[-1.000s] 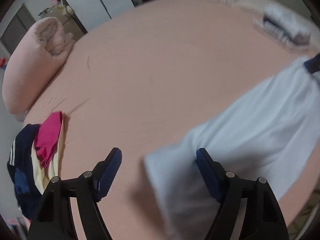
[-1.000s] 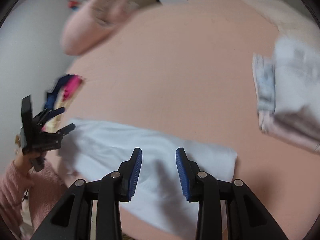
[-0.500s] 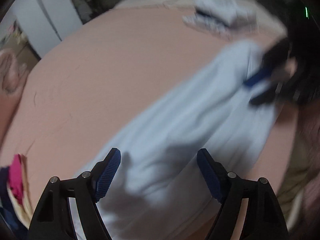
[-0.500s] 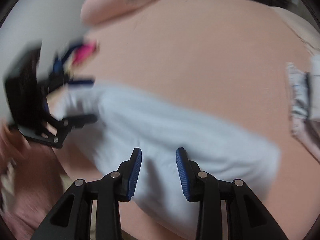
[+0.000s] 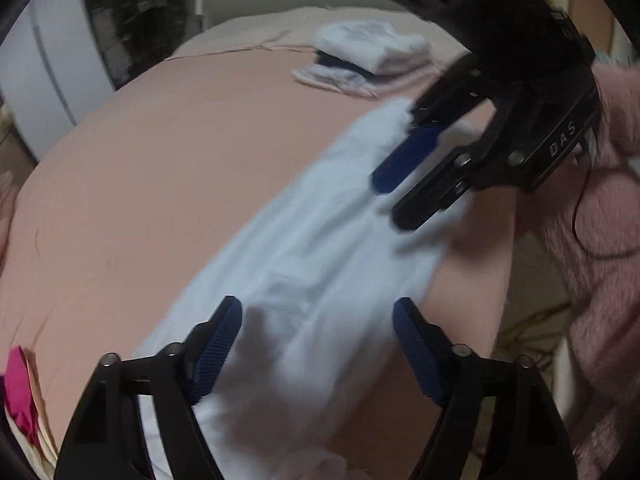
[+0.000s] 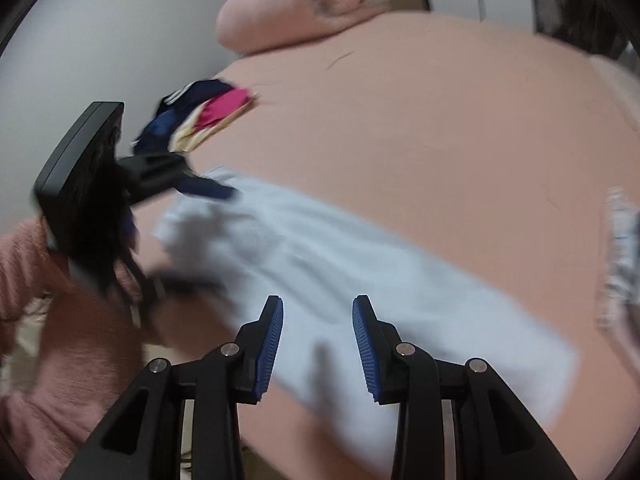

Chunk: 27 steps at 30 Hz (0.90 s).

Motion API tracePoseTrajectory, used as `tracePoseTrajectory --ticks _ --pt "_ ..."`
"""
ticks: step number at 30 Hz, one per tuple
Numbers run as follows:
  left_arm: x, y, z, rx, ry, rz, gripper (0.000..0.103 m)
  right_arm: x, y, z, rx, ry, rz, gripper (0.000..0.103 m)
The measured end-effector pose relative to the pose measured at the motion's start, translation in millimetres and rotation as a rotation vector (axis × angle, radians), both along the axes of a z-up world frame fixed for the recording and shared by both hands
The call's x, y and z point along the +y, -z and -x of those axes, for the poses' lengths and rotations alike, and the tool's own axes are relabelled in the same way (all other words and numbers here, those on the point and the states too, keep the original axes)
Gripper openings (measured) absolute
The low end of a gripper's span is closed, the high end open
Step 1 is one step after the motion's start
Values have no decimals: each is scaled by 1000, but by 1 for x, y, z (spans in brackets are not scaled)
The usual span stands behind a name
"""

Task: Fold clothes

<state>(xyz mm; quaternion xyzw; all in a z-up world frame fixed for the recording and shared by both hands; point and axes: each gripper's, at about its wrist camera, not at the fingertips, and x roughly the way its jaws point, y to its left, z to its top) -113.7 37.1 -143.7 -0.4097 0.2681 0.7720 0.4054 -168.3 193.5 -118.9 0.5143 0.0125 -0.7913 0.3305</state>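
Left wrist view shows the long pale-blue cloth garment half-folded on the pink bed, left gripper fingers closing around it, right gripper fingers apart, empty; unfolded bright clothes remain.

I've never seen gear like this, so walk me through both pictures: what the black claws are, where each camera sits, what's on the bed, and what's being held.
There is no robot here. A person in a fuzzy pink sleeve holds a hand-operated claw in each hand, and each claw carries a wide-angle camera that looks out along its own two blue-padded fingers.

The left wrist view shows the left claw at the bottom and the right claw at the upper right. The right wrist view shows the right claw at the bottom and the left one at its left edge.

On the pink bed lies a pale blue garment, spread long. Beyond it sit a folded stack, an unfolded clothes pile and a rolled pink blanket.

Neither claw grips anything; the left claw's jaws are closing over the garment.
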Motion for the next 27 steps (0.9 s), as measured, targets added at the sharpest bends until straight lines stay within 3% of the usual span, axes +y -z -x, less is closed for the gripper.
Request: tracePoseTrajectory --ticks 2,4,6,11,14,17,20,23,25,27 --pt "-1 11 -3 -12 10 53 31 -15 13 -5 -30 -40 -52 35" --pt "-5 20 -3 -14 5 77 31 -17 23 -11 -41 -45 -89 35" --pt "-9 18 -1 -17 -10 41 31 -9 22 -14 -46 -36 -84 35" --pt "0 21 -10 57 48 79 31 4 13 -22 -45 -44 -48 35" --pt "4 21 -2 25 44 71 30 -14 26 -16 -51 -60 -61 35" --pt "2 20 10 -88 15 13 12 -24 47 -13 -113 -74 -103 36" --pt "-8 13 8 -235 111 -59 11 -10 47 -15 -161 -60 -59 36" --pt "-15 17 10 -265 97 -18 11 4 45 -18 -214 -54 -43 36" --pt "-18 9 16 -276 59 -61 12 14 41 -18 -236 -33 -20 36" --pt "-16 -6 26 -246 6 -140 12 21 24 -14 -178 33 34 36"
